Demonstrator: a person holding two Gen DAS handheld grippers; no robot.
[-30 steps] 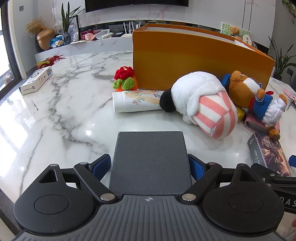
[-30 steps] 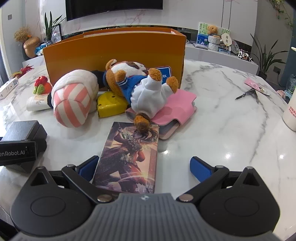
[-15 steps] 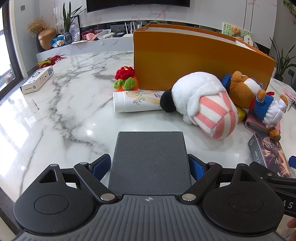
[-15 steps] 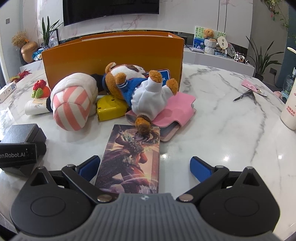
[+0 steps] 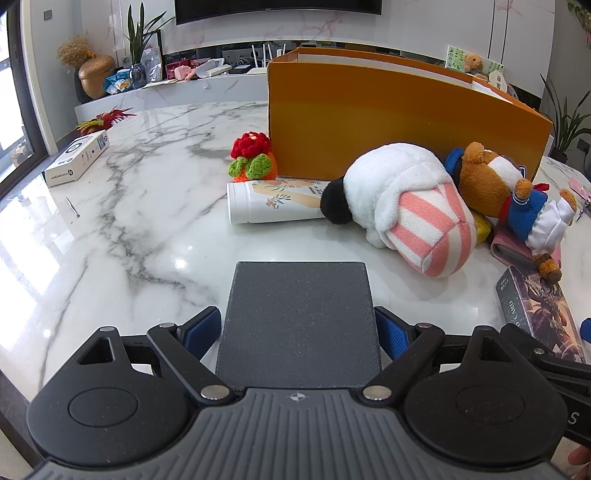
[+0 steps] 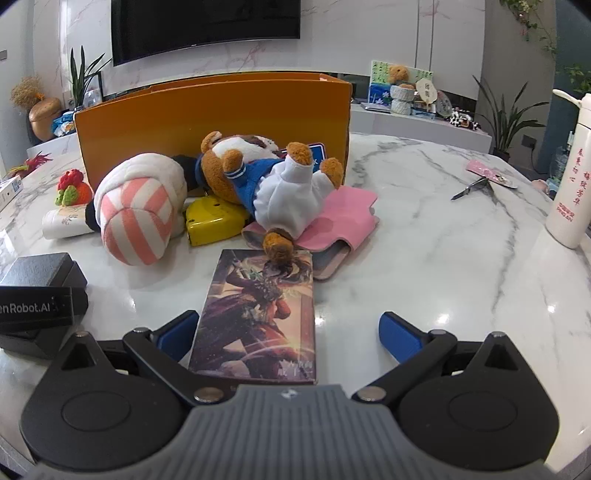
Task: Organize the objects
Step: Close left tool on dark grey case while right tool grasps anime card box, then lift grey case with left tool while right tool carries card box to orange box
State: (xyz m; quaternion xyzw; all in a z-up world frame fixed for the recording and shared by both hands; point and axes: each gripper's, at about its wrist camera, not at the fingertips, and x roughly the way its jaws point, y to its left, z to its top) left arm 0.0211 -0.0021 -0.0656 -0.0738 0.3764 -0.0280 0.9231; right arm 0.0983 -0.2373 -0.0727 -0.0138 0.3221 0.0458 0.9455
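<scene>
Grey box (image 5: pixel 300 314) clenched in left tool (image 5: pixel 300 328) for carrying; right tool (image 6: pixel 288 332) released, straddling card box (image 6: pixel 258 314), ready to grasp.

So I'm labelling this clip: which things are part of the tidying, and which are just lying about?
Job: dark grey box in left gripper; illustrated box between open right gripper fingers; orange bin; striped plush; bear.

Lying about: white carton; white bottle.

A television (image 6: pixel 207 26) hangs on the wall, potted plants (image 5: pixel 138 40) stand on the counter, a white bottle (image 6: pixel 570 170) stands upright at the table's edge.
</scene>
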